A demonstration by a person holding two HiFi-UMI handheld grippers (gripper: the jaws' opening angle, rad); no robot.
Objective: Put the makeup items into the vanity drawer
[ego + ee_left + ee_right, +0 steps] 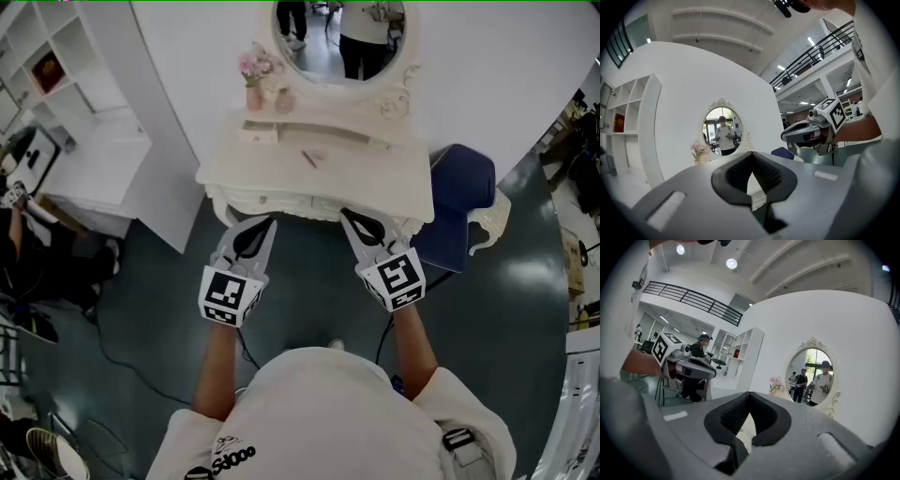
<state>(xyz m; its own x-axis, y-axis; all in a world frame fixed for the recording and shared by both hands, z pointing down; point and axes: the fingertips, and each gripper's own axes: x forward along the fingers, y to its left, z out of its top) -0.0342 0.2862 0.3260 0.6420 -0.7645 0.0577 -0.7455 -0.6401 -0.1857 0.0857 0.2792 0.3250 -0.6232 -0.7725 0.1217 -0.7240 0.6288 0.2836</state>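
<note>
White shelves (56, 84) stand at the far left, away from the task. The left gripper (262, 227) is held low in front of the vanity and pointed at its front edge. Its jaws are closed with nothing between them, which fits a start with nothing picked up yet.

On the worktop (375, 178), pink flowers (253, 67) sit at the back left under the mirror (339, 37), out of the way. A small pale box (258, 135) lies just in front of them. A thin stick (308, 158), probably a makeup pencil, lies near the middle in easy reach of either gripper. The drawer (281, 200) below the front edge looks shut, so it likely has to be pulled out before anything goes in.

The right gripper (350, 220) mirrors the left one, close to the front edge, with its jaws also closed and empty. A blue stool (461, 187) is pushed aside at the right, leaving room to stand.
</note>
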